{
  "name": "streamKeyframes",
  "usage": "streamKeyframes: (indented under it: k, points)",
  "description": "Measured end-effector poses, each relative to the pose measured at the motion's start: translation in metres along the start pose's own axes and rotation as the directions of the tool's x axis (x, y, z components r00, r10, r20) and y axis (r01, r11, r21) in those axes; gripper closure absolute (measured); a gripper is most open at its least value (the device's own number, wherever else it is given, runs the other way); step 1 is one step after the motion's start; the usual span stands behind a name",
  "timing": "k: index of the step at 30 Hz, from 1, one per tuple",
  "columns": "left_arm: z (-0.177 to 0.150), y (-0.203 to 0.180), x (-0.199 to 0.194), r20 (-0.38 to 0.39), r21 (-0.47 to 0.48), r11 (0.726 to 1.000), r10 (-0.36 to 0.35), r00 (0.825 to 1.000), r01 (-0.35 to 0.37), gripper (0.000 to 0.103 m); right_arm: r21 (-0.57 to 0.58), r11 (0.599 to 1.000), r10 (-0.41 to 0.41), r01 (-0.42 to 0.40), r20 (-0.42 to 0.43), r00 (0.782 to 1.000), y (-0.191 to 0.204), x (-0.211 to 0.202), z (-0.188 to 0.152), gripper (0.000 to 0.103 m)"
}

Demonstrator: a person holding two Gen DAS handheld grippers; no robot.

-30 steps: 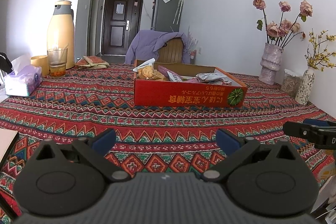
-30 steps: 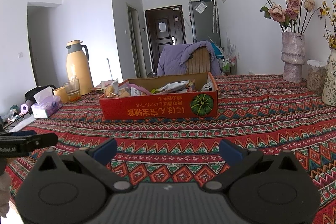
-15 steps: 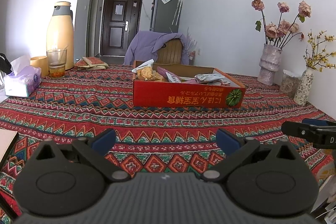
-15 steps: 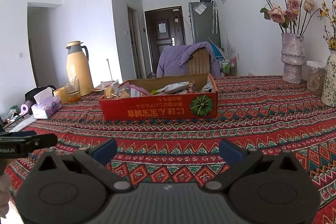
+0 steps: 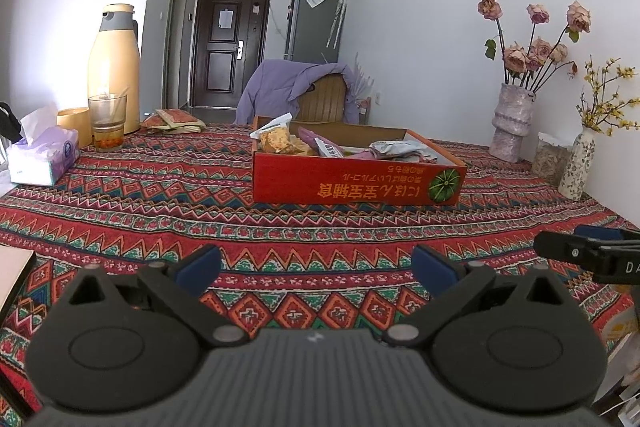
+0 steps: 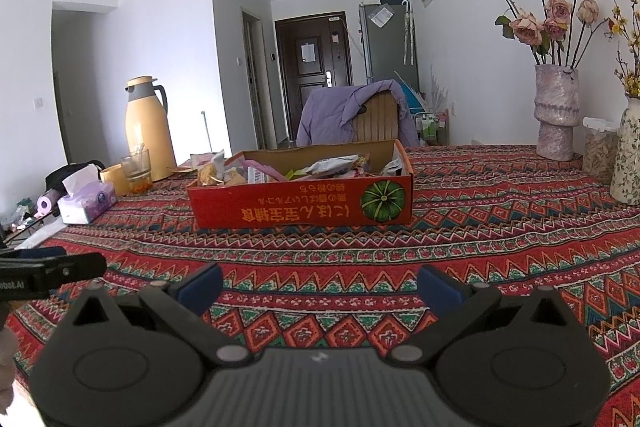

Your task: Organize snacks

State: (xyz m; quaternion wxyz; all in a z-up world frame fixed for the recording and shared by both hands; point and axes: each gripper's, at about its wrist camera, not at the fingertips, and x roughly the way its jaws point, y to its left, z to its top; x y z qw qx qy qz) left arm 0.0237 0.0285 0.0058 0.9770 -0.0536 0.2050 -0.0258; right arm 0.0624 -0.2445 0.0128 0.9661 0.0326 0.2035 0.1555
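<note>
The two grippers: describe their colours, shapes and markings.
The left gripper and the right gripper look alike: ribbed grey body, two round black housings, black linkage arms with silver pivots, blue fingertip pads. Partial white lettering marks each one's side.

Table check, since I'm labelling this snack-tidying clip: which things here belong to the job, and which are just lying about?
Job:
red box
snack packets in it
left hand-held gripper, open
right hand-held gripper, open

Lying about:
thermos
glass
tissue box
vase
</note>
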Motion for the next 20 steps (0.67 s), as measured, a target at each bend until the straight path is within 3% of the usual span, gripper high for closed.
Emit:
streamKeyframes:
  k: [20]
  points:
    - [-0.0004,0.0040,-0.0002,0.004,-0.015,1.000,-0.001,1.000,0.001,0.000,-0.005,1.000,0.000,0.000,-0.007,1.000,0.0004,0.0023,-0.0039,0.000]
